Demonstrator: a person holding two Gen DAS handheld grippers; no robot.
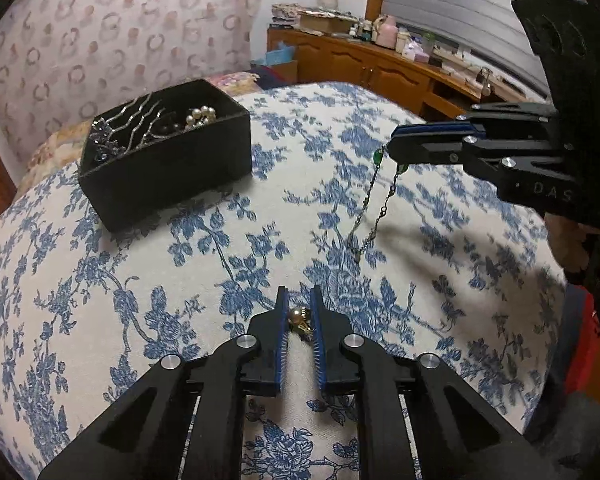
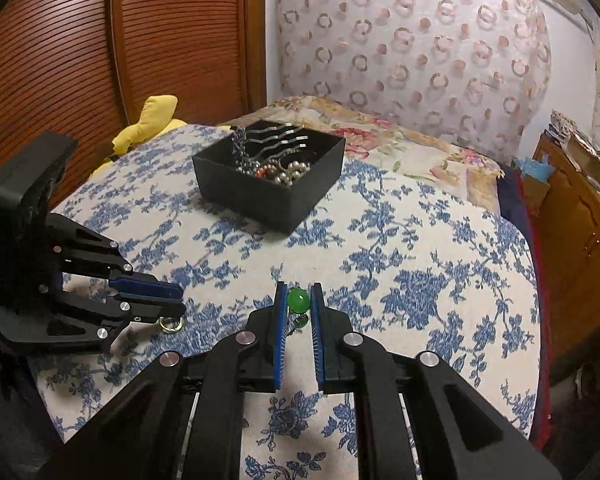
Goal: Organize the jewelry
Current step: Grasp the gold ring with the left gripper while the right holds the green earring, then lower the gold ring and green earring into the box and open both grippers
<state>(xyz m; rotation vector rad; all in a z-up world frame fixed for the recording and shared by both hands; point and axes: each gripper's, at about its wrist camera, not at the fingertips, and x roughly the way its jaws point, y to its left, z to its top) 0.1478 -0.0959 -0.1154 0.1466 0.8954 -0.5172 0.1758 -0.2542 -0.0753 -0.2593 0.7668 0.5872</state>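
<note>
A black open box holding pearls, wavy silver hairpins and dark beads sits on the blue-floral cloth; it also shows in the right wrist view. My right gripper is shut on a green-beaded chain; in the left wrist view that gripper holds the chain hanging down to the cloth. My left gripper is shut on a small gold ring-like piece, low over the cloth; in the right wrist view the gripper has the gold piece under its tips.
The floral cloth covers a rounded table. A wooden sideboard with clutter stands far right, a wooden shutter door and a yellow cushion to the left. A flowered bedspread lies behind the box.
</note>
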